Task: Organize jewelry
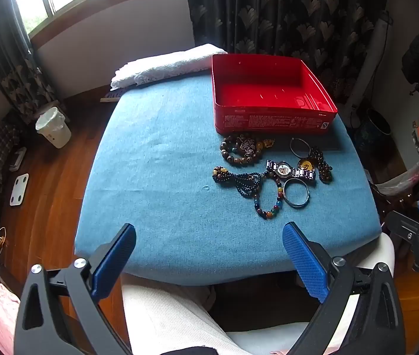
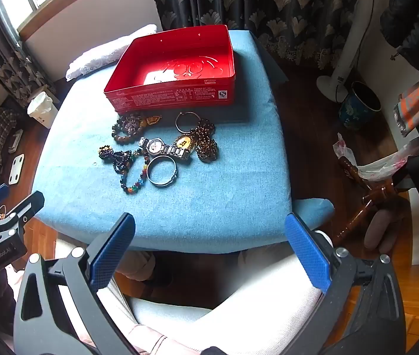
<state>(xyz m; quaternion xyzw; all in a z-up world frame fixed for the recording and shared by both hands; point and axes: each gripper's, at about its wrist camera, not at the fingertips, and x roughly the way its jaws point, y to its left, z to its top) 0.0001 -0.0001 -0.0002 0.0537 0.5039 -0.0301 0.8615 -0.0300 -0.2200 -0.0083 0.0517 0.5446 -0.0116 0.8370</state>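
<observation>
Both grippers hang spread and empty at the near edge of a blue-covered surface (image 1: 156, 183), with none of the jewelry yet lifted. Ahead of the left gripper (image 1: 209, 263) and off to its right, a loose cluster of pieces lies on the cloth: a silver wristwatch (image 1: 290, 171), a plain metal bangle (image 1: 297, 193) just nearer the gripper, a multicolored bead bracelet (image 1: 271, 204) looped beside it, and a brown bead bracelet (image 1: 240, 150) farther off. Beyond them all, at the far end of the reach, an open red tin (image 1: 268, 100) stands empty, its near wall almost touching the farthest beads, apparently set there to receive the pieces. From the right gripper (image 2: 209, 251), the same heap sits ahead and slightly left, the bangle (image 2: 162, 170) being its nearest item, with a dark beaded strand (image 2: 206, 142) and a gold pendant (image 2: 183, 142) farther on. The tangled strands look likely to drag neighbors along when raised.
</observation>
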